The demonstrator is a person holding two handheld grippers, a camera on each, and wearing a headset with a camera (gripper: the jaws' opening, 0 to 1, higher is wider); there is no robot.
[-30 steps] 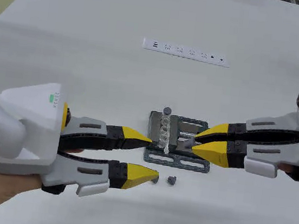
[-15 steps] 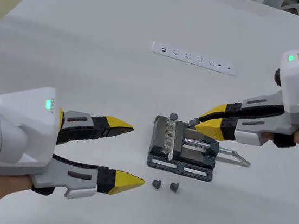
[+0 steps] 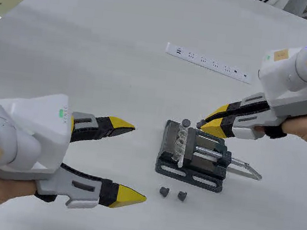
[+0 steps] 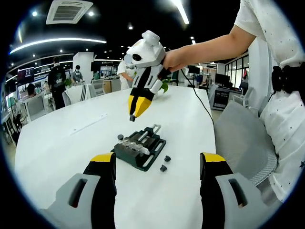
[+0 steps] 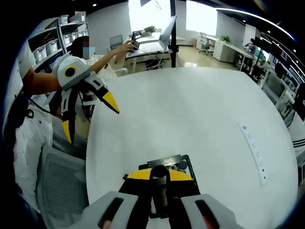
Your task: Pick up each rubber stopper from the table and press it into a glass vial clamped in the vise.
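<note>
The vial [image 3: 184, 129] at the upper end of the vise [image 3: 206, 161] appears already capped. A stopper [image 5: 159, 172] is gripped between the closed fingers of the right gripper [image 3: 204, 124], near that end. Two loose stoppers [image 3: 163, 192] are left on the table [image 3: 93, 57], lower centre; the left gripper [image 3: 138, 161] is held wide open, empty.

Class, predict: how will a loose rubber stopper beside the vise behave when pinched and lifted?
The loose stopper looks tiny beside the vise, so probably light. Being rubber, it should squash slightly, not slip. Its round shape may roll if nudged.
</note>
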